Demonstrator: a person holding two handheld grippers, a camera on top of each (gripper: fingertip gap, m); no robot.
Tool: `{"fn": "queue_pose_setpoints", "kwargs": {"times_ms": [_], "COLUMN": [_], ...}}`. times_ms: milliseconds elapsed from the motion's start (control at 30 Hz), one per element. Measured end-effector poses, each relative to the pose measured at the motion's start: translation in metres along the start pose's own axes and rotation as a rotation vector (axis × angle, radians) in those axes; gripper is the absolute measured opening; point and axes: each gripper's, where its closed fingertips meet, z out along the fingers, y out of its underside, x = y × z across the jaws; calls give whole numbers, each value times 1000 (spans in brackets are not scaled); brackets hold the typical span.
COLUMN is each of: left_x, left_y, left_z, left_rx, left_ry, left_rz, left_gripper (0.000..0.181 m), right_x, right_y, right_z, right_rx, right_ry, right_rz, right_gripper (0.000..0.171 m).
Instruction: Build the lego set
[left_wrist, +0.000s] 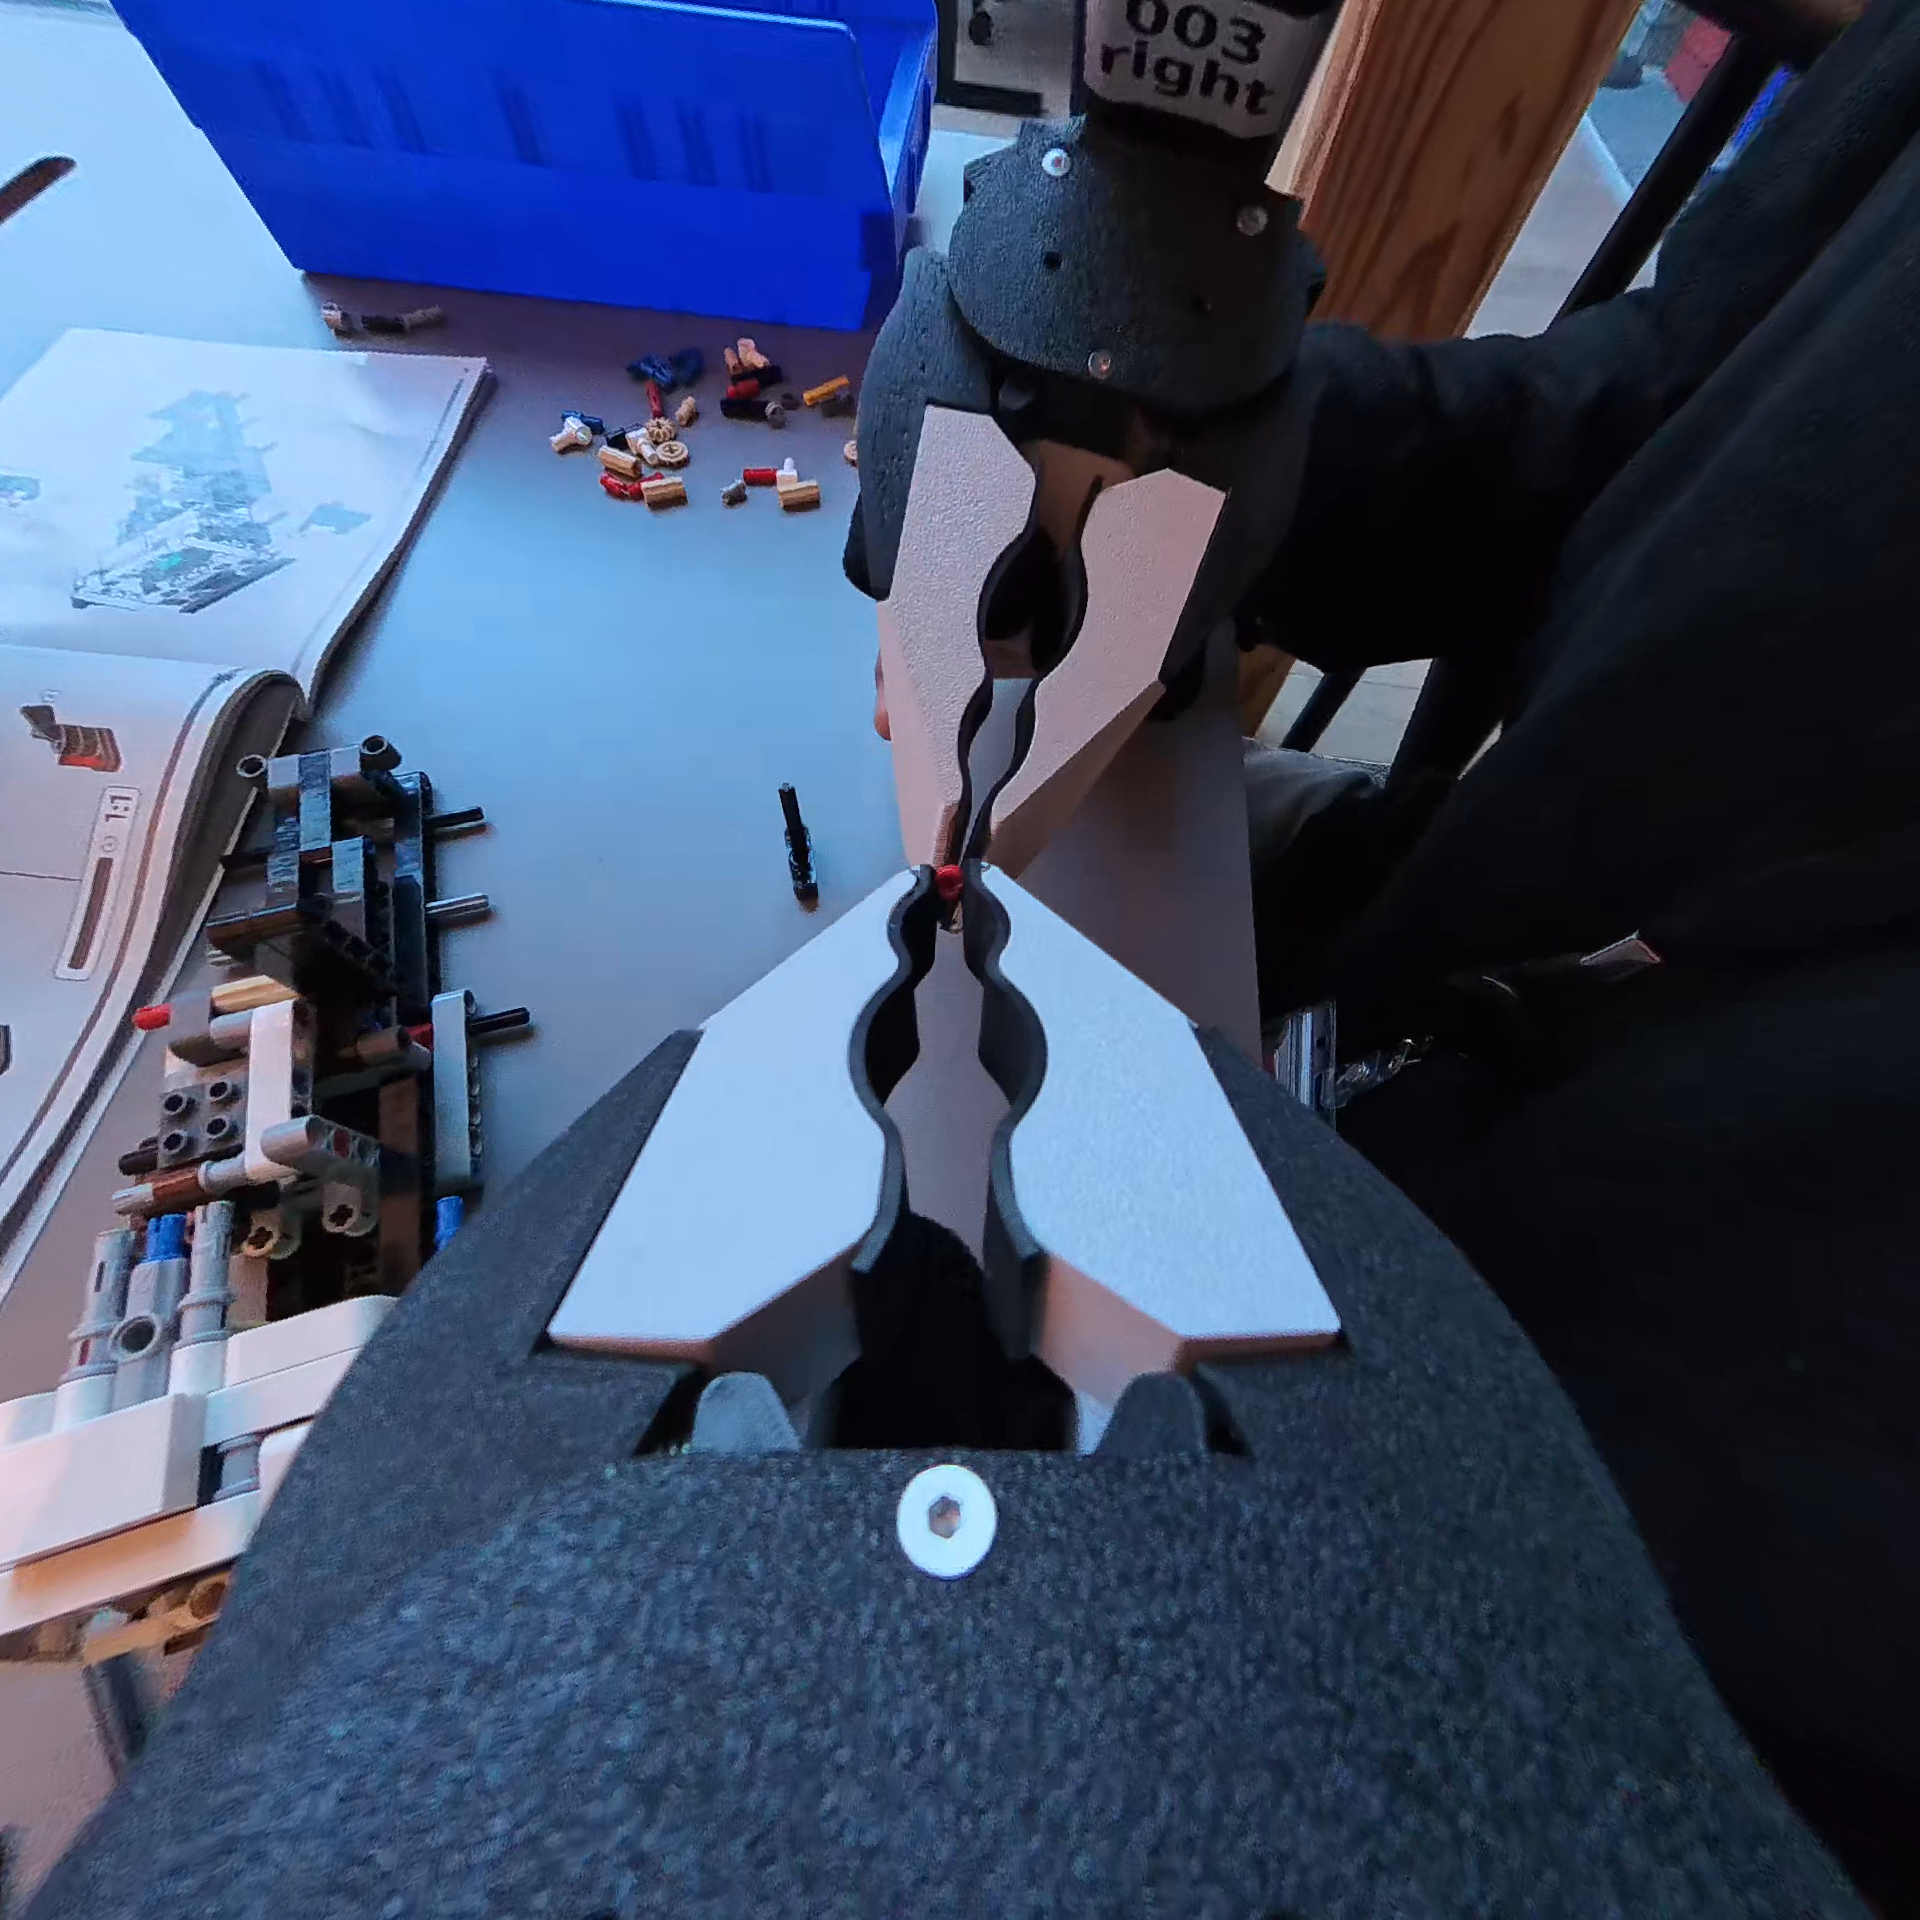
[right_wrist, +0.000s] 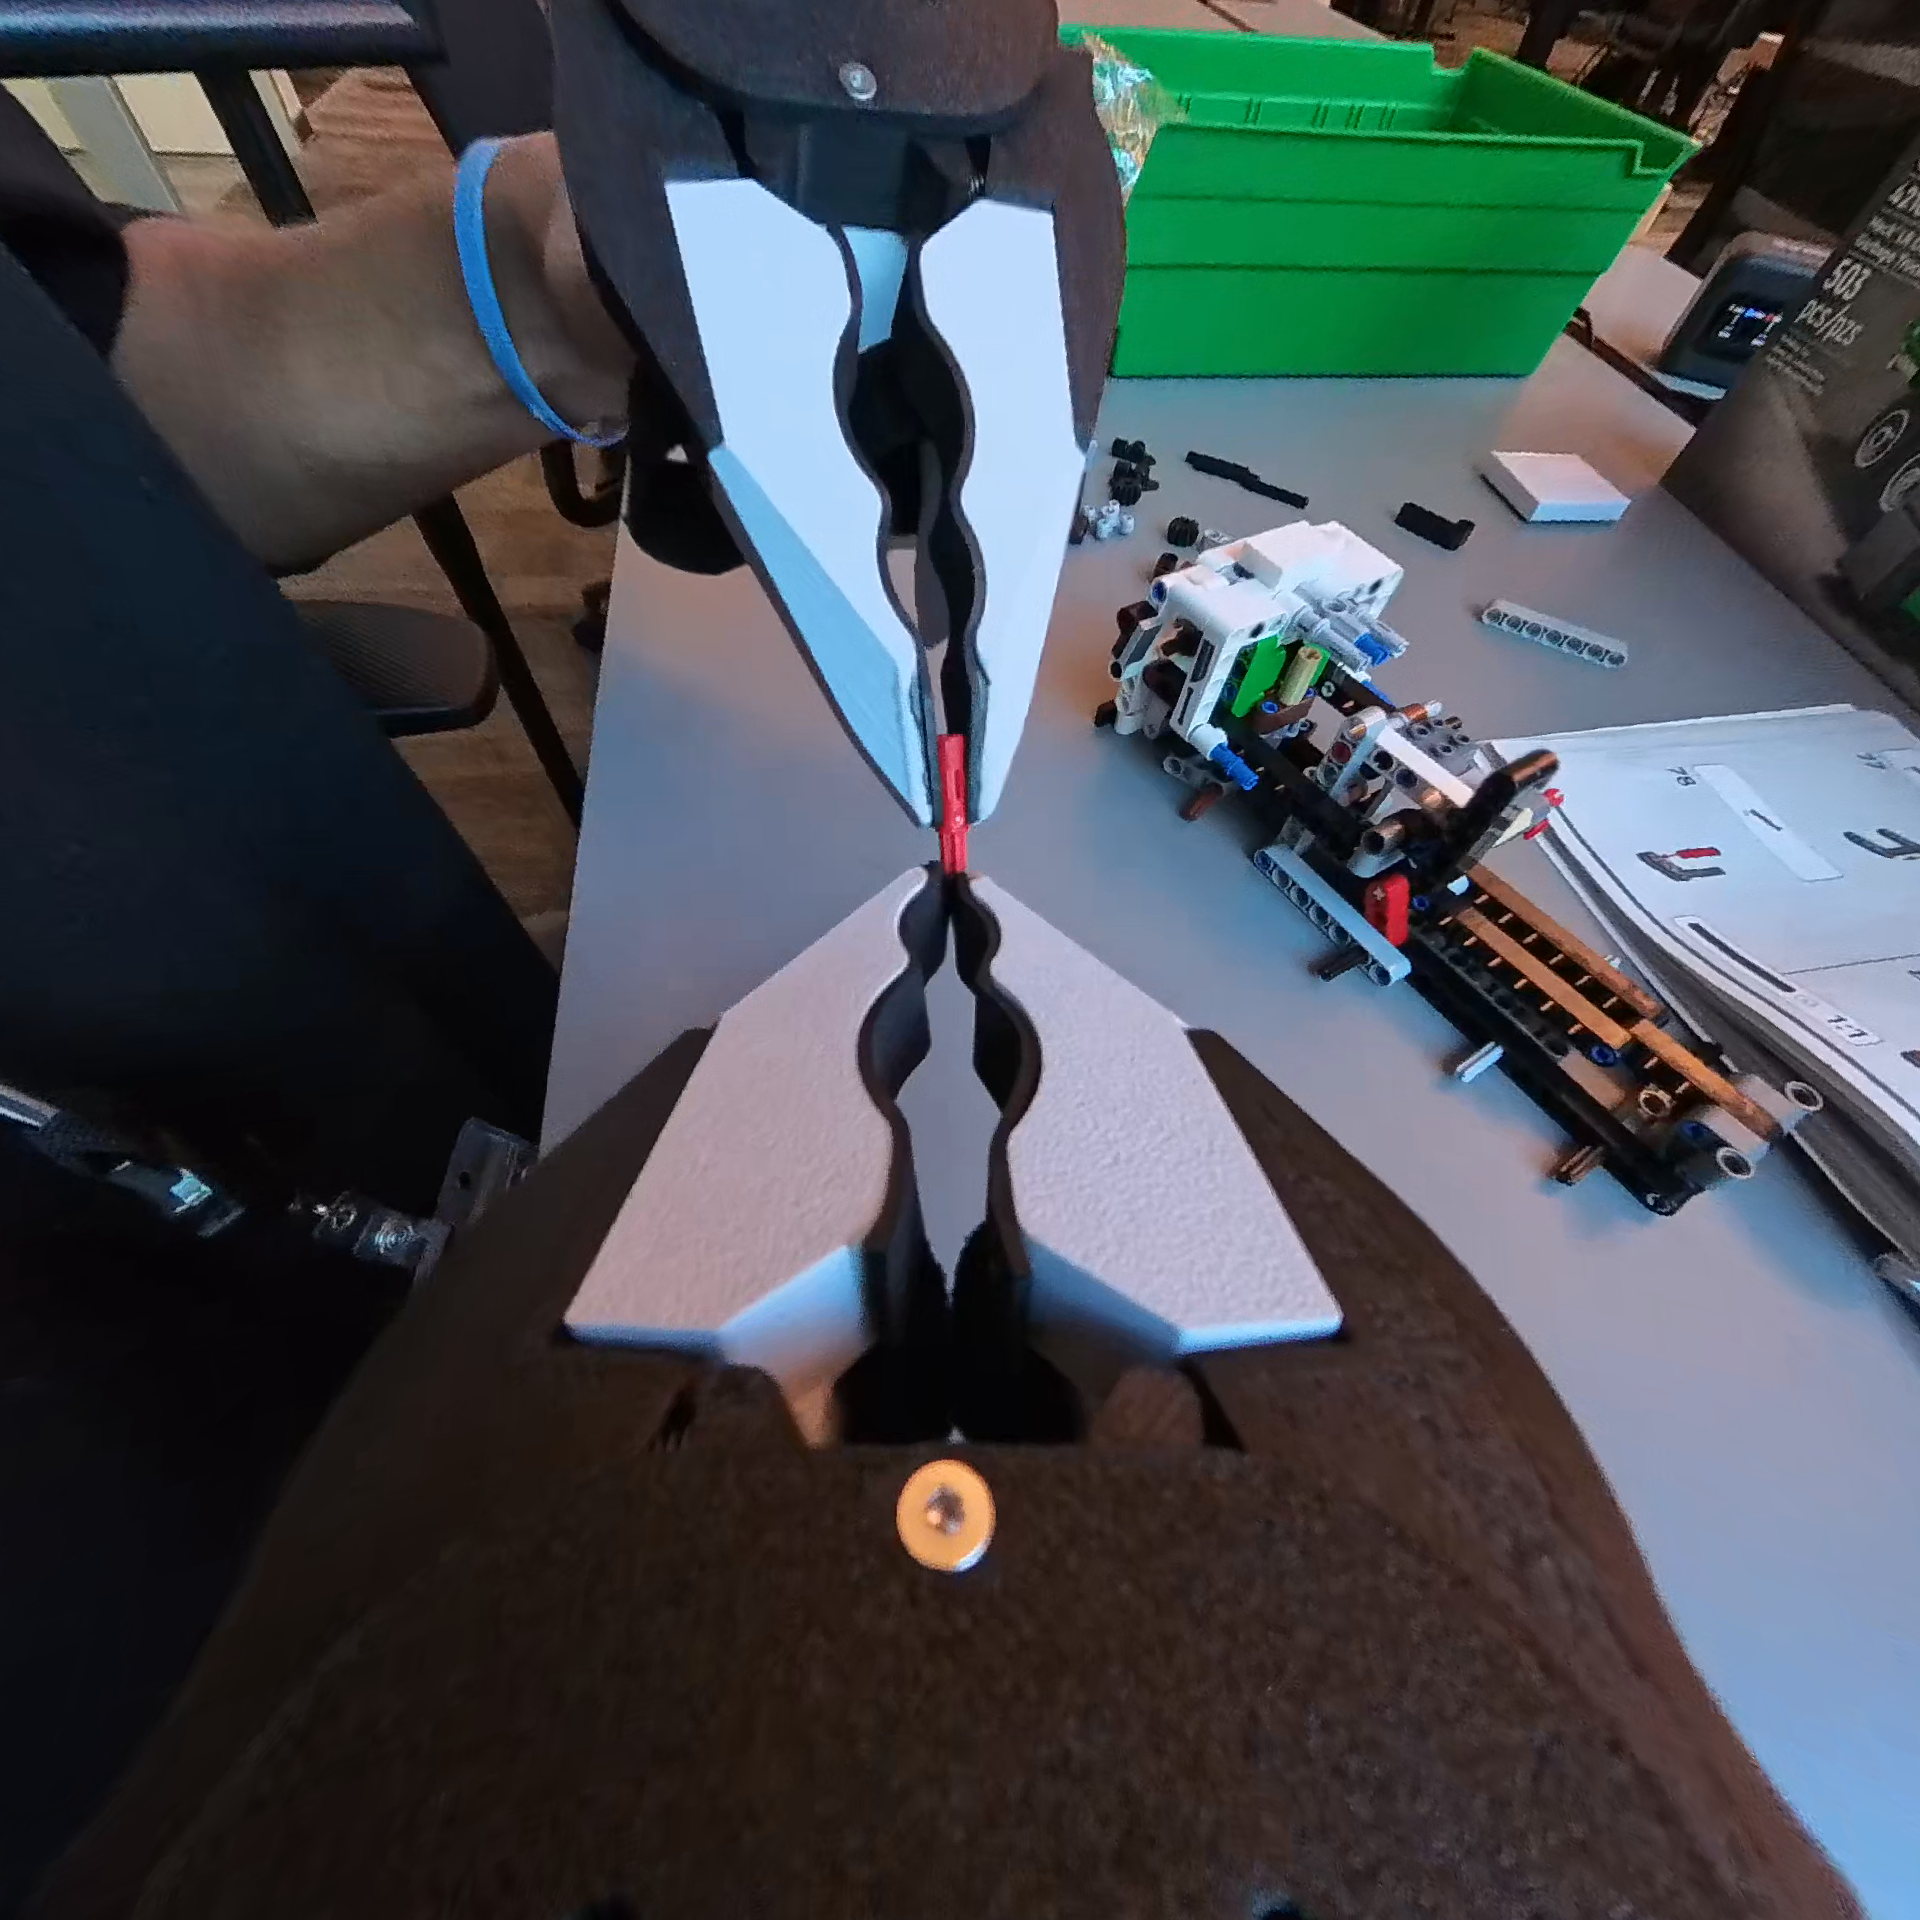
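Note:
A small red pin (right_wrist: 953, 795) is held in the air over the table's near edge, between both grippers, which meet tip to tip. My left gripper (left_wrist: 948, 891) is shut on it; in the right wrist view that gripper (right_wrist: 951, 821) comes down from the top with most of the pin between its fingers. My right gripper (right_wrist: 951, 883) is shut on the pin's lower end; in the left wrist view it (left_wrist: 964, 847) comes from above. Only the pin's red end (left_wrist: 948, 880) shows there. The part-built Lego model (right_wrist: 1403, 831) lies on the grey table, also in the left wrist view (left_wrist: 312, 1039).
An open instruction booklet (left_wrist: 208, 499) (right_wrist: 1766, 883) lies beside the model. A blue bin (left_wrist: 571, 156) and a green bin (right_wrist: 1351, 208) stand at the back. Loose small parts (left_wrist: 686, 436), a black pin (left_wrist: 798, 842), a grey beam (right_wrist: 1553, 632) and a white tile (right_wrist: 1555, 486) lie about. The grippers are tip to tip, or close to it.

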Motion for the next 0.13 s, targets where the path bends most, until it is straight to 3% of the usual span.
{"fn": "queue_pose_setpoints", "kwargs": {"times_ms": [33, 133], "left_x": [1, 1], "left_y": [0, 1], "left_z": [0, 1], "left_rx": [6, 7], "left_ry": [0, 8], "left_rz": [1, -2], "left_gripper": [4, 4], "right_x": [-1, -1], "right_y": [-1, 0], "right_z": [0, -1], "right_rx": [7, 15], "right_ry": [-3, -7], "right_rz": [2, 13], "right_gripper": [0, 0]}}
